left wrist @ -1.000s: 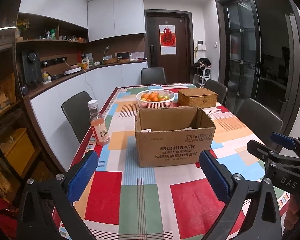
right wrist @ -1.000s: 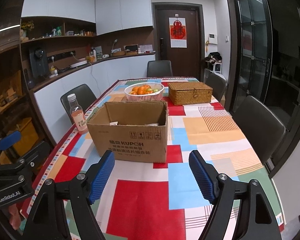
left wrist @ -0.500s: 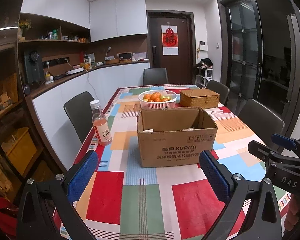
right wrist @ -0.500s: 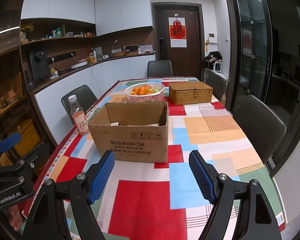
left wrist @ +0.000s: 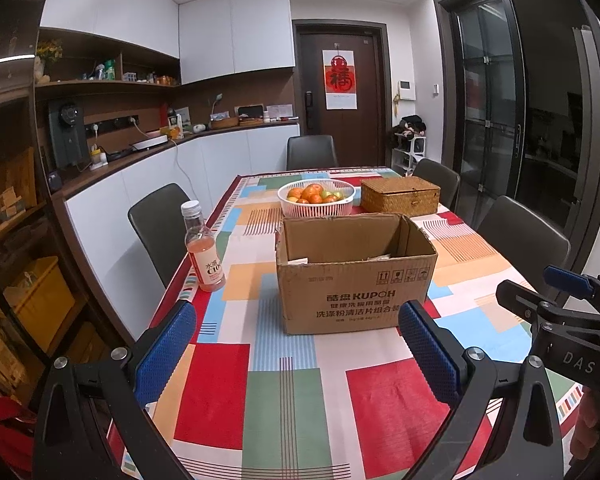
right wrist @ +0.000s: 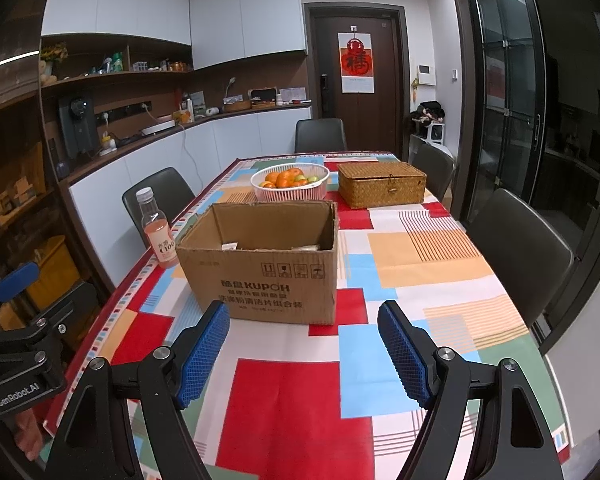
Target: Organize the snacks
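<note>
An open cardboard box [left wrist: 356, 276] [right wrist: 260, 264] stands mid-table, with only the edges of a few packets showing inside. A bottle of pink drink [left wrist: 204, 254] [right wrist: 158, 234] stands upright left of it near the table edge. Behind are a white basket of fruit [left wrist: 316, 198] [right wrist: 290, 182] and a lidded wicker box [left wrist: 400, 196] [right wrist: 382, 184]. My left gripper [left wrist: 296, 344] hovers open in front of the box, empty. My right gripper [right wrist: 304, 344] is also open and empty, short of the box. Each gripper shows at the other view's edge.
The table carries a patchwork cloth [left wrist: 284, 392] [right wrist: 420, 264]. Dark chairs [left wrist: 160, 224] [right wrist: 520, 236] line both sides and the far end. A white counter with shelves [left wrist: 140, 168] runs along the left wall; glass doors [right wrist: 508, 92] stand on the right.
The view has shifted very slightly, so the box sits a little further right in both frames. Both grippers stay open and nothing on the table has moved.
</note>
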A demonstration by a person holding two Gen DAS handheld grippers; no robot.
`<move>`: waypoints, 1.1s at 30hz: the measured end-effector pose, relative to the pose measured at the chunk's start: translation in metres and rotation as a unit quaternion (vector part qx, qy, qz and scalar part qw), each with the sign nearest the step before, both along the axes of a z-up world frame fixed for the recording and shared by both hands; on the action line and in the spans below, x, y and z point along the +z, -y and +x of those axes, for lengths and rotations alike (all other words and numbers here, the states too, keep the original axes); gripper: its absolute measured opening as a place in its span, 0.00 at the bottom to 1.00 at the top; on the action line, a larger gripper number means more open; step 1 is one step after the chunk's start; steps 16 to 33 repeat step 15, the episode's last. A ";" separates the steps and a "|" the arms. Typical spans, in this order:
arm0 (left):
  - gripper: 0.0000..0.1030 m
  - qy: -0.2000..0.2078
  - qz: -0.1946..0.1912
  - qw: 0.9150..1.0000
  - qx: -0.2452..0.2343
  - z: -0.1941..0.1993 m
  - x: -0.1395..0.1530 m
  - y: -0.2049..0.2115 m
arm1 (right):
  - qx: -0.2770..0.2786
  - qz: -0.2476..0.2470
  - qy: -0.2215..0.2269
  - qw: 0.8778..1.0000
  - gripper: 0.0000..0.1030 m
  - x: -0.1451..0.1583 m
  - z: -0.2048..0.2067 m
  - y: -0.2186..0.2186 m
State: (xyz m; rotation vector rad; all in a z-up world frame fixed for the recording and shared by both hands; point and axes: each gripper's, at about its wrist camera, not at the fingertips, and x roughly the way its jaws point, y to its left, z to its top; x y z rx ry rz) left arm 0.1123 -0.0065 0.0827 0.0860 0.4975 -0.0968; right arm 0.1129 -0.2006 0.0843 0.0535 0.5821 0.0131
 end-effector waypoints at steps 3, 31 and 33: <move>1.00 -0.001 0.000 1.000 0.000 0.000 0.000 0.000 | 0.001 0.000 -0.001 1.000 0.75 0.000 0.001 0.001; 1.00 -0.005 0.001 1.000 0.005 0.004 -0.004 -0.003 | 0.001 -0.003 -0.007 1.000 0.75 -0.003 0.003 -0.001; 1.00 -0.005 0.001 1.000 0.005 0.004 -0.004 -0.003 | 0.001 -0.003 -0.007 1.000 0.75 -0.003 0.003 -0.001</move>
